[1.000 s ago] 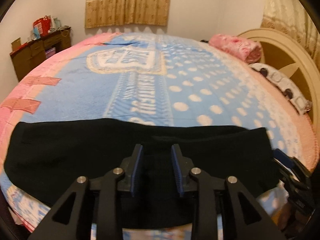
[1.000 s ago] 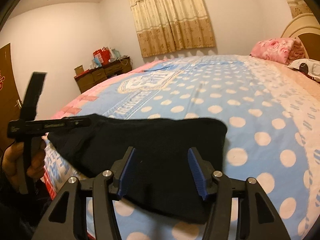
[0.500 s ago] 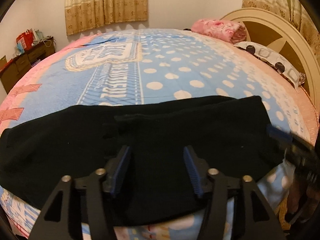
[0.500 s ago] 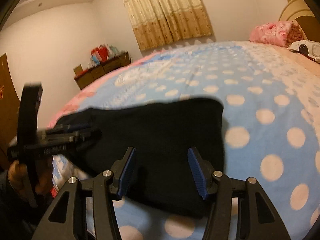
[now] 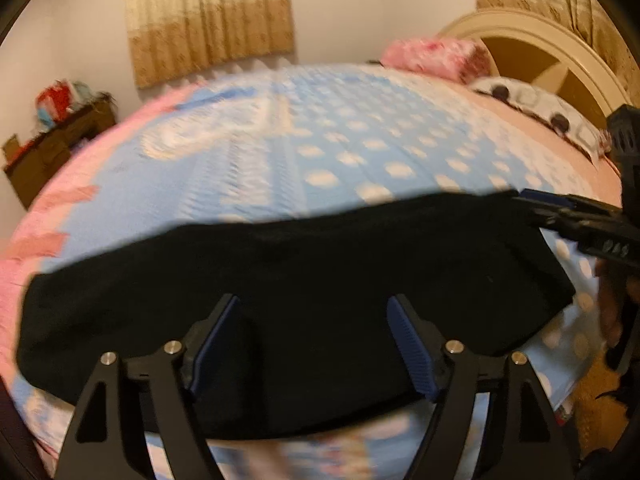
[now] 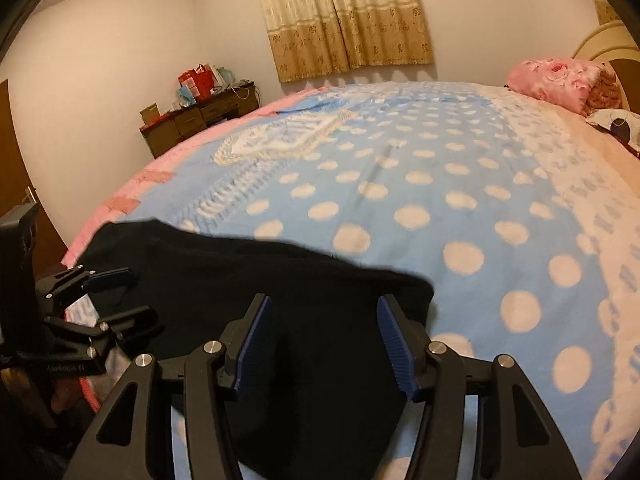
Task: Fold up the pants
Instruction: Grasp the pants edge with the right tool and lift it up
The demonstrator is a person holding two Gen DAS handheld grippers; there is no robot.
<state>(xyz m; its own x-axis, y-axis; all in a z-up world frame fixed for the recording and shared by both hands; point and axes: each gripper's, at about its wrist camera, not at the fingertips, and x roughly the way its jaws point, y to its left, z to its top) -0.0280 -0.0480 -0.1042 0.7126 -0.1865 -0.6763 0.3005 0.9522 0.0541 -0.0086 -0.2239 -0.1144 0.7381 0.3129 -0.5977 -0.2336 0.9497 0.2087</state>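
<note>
Here the black pants (image 5: 296, 300) lie folded flat on the dotted blue blanket (image 6: 420, 200), at its near edge. Soft and limp, they will likely sag unless pinched at corners. The left gripper (image 5: 312, 344) is opening above them, gripping nothing; the right gripper (image 6: 326, 340) hovers half-open, empty. Beyond the blanket stand a dresser (image 6: 192, 120) and curtains (image 6: 344, 16).

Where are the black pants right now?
The black pants lie flat across the near edge of the polka-dot blanket, filling the lower half of the left wrist view, far from the pink pillow.
</note>
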